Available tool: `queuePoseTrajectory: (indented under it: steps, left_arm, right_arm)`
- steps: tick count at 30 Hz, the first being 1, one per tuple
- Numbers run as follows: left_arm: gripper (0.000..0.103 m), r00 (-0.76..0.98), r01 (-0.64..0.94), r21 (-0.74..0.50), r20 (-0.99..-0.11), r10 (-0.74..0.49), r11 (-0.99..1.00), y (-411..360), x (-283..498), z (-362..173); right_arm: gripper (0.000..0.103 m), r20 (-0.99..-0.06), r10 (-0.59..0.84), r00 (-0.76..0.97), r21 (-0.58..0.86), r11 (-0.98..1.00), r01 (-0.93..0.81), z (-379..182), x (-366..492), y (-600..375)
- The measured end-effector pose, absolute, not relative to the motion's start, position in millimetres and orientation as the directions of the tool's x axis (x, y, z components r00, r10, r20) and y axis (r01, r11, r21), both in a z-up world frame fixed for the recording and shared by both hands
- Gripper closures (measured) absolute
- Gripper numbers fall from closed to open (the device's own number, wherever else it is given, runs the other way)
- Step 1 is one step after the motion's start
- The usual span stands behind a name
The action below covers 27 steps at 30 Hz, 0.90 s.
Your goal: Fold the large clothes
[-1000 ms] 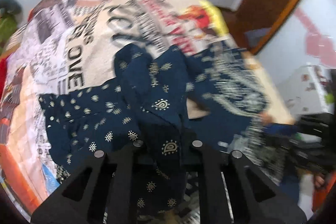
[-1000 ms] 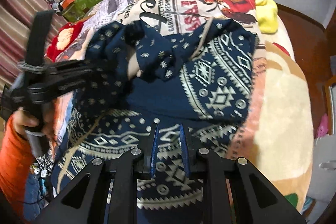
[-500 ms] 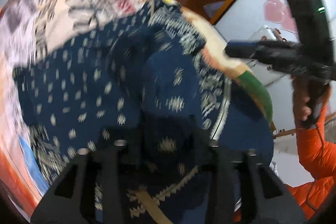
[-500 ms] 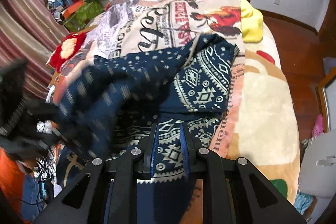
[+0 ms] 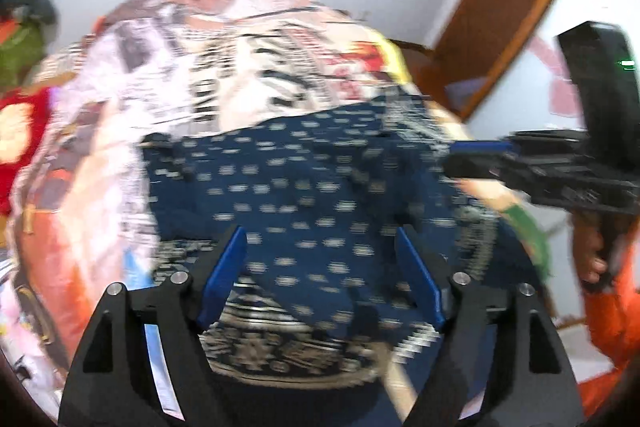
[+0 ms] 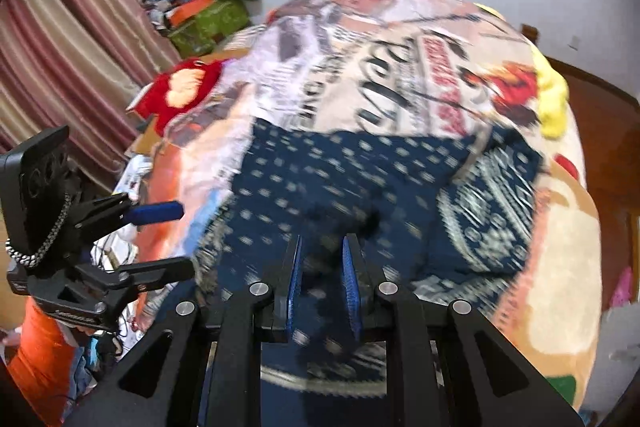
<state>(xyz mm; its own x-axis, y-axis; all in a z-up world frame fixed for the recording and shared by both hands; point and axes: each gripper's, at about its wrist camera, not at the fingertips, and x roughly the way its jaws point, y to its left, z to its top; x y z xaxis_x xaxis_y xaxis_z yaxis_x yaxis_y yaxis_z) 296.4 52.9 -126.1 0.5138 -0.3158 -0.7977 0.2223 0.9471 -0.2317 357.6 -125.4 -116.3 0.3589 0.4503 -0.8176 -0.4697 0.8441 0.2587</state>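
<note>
A large navy garment (image 5: pixel 304 195) with small pale motifs and a patterned border lies spread on the printed bedspread (image 5: pixel 224 67). It also shows in the right wrist view (image 6: pixel 340 179). My left gripper (image 5: pixel 320 267) is open, its blue pads wide apart above the cloth, holding nothing. My right gripper (image 6: pixel 322 267) is nearly closed with a fold of the navy cloth between its pads. The right gripper also shows at the right of the left wrist view (image 5: pixel 480 155), and the left gripper at the left of the right wrist view (image 6: pixel 160 239). Both views are blurred.
A yellow pillow (image 6: pixel 552 95) lies at the bed's far right. A red cushion (image 6: pixel 180 95) and a pile of clutter (image 6: pixel 200 11) sit by the striped curtain (image 6: pixel 68 39). A wooden door (image 5: pixel 508 3) stands to the right.
My left gripper has let go of the navy cloth and opened wide. The cloth now lies flatter across the bed. My right gripper has kept its hold and drawn back.
</note>
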Motion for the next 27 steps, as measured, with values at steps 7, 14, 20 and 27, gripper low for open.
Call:
queuePoseTrajectory:
  steps: [7, 14, 20, 27]
  left_arm:
    - [0.026, 0.345, 0.194, -0.097, -0.925, -0.160, 0.976, 47.3, 306.0, -222.8]
    - [0.015, 0.346, 0.099, -0.258, -0.897, -0.276, 0.961, 77.8, 298.0, -248.5]
    - [0.015, 0.365, 0.090, -0.272, -0.886, -0.286, 0.958, 80.9, 290.6, -248.6]
    - [0.015, 0.371, 0.063, -0.282, -0.884, -0.285, 0.957, 85.7, 287.5, -250.2]
  right_arm:
    - [0.087, -0.933, 0.201, 0.299, 0.014, 0.849, -0.528, -178.5, 361.4, -77.7]
    - [0.087, -0.951, 0.193, 0.242, 0.049, 0.865, -0.499, -225.8, 352.3, -123.6]
    - [0.087, -0.946, 0.219, 0.238, 0.078, 0.868, -0.490, -220.4, 345.6, -142.0]
    - [0.087, -0.939, 0.128, 0.320, -0.051, 0.867, -0.496, -212.7, 324.6, -148.0]
